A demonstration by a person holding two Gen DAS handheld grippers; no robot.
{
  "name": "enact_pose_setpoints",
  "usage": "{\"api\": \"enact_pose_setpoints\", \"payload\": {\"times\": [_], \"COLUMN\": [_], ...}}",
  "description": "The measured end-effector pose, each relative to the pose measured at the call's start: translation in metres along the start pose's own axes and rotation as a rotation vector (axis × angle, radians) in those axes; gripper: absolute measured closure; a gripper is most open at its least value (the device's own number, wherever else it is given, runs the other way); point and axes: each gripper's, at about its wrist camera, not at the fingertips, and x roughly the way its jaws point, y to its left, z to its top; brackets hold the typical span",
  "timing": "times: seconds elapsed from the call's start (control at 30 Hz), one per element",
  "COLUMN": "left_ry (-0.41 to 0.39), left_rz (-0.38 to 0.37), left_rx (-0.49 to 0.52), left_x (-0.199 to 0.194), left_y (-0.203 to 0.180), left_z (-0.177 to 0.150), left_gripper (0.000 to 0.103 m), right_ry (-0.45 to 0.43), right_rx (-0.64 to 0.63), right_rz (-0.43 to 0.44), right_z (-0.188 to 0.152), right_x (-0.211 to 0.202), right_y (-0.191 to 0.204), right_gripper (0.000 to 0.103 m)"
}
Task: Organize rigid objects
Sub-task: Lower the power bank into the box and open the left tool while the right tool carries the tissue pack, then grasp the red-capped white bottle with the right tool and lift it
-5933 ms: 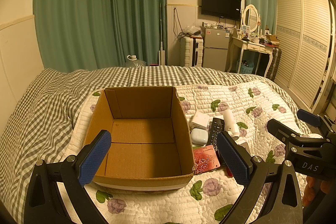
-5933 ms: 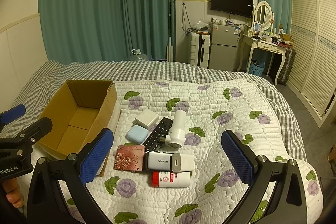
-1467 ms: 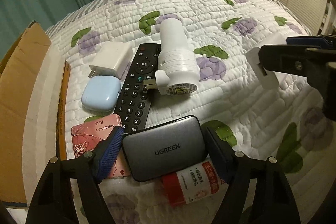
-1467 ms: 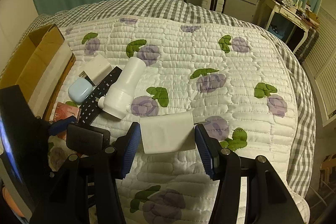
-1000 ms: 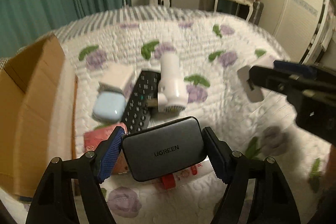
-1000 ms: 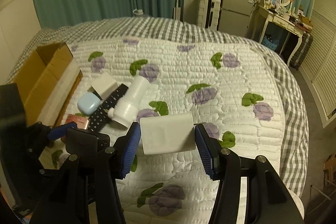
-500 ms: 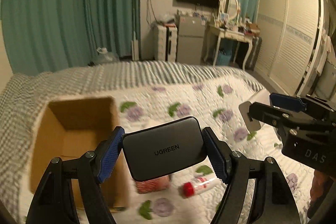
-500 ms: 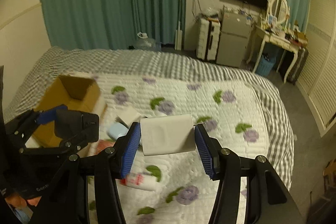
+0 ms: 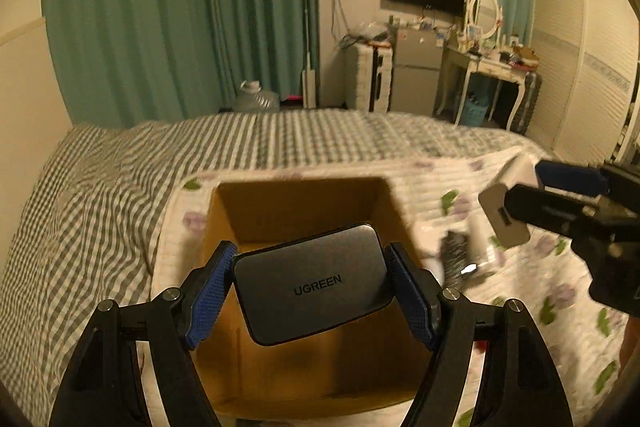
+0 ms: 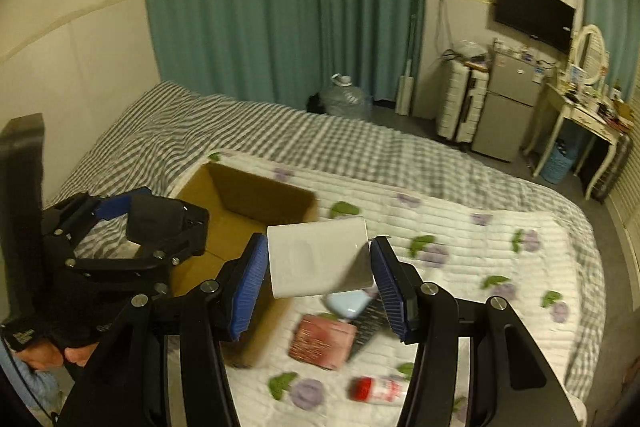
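Observation:
My left gripper [image 9: 312,289] is shut on a grey UGREEN charger [image 9: 312,285] and holds it above the open cardboard box [image 9: 304,207] on the bed. My right gripper [image 10: 318,259] is shut on a white charger block [image 10: 318,257] and holds it in the air just right of the box [image 10: 256,203]. In the left wrist view the right gripper [image 9: 520,205] hangs at the right with the white block [image 9: 502,217]. In the right wrist view the left gripper [image 10: 132,227] hangs over the box's left side.
On the floral quilt [image 10: 480,251] right of the box lie a pink case [image 10: 322,341], a pale blue case [image 10: 346,303], a black remote [image 10: 370,323] and a red-capped bottle [image 10: 378,389]. A checked blanket [image 9: 100,187] covers the bed's left side.
Both grippers have swung left with their chargers. The left one now hangs over the box opening, and the right one has come up beside the box. The view is motion-blurred.

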Motion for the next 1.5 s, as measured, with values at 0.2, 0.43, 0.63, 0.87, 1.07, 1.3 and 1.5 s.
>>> {"api": "enact_pose_setpoints", "payload": {"times": [0.2, 0.43, 0.63, 0.87, 1.07, 1.3, 1.5], "left_ry": [0.050, 0.073, 0.027, 0.028, 0.012, 0.006, -0.002], "left_rz": [-0.009, -0.024, -0.023, 0.006, 0.020, 0.029, -0.011], "left_rx": [0.000, -0.001, -0.022, -0.051, -0.008, -0.013, -0.004], "left_x": [0.031, 0.052, 0.049, 0.048, 0.043, 0.031, 0.003], "left_y": [0.019, 0.024, 0.031, 0.046, 0.039, 0.033, -0.004], "left_z": [-0.017, -0.026, -0.027, -0.029, -0.031, -0.027, -0.023], "left_gripper": [0.027, 0.026, 0.024, 0.024, 0.024, 0.024, 0.024], "right_ry": [0.054, 0.105, 0.107, 0.123, 0.116, 0.051, 0.026], "right_rx": [-0.032, -0.038, -0.048, -0.057, -0.037, 0.050, 0.070], "right_rz": [0.020, 0.021, 0.026, 0.032, 0.029, -0.002, -0.081], "right_z": [0.001, -0.002, 0.003, 0.011, 0.015, 0.017, 0.002], "right_x": [0.048, 0.085, 0.096, 0.119, 0.142, 0.112, 0.052], "right_y": [0.021, 0.022, 0.026, 0.035, 0.035, 0.004, -0.042], "right_gripper": [0.050, 0.050, 0.050, 0.050, 0.047, 0.028, 0.025]}}
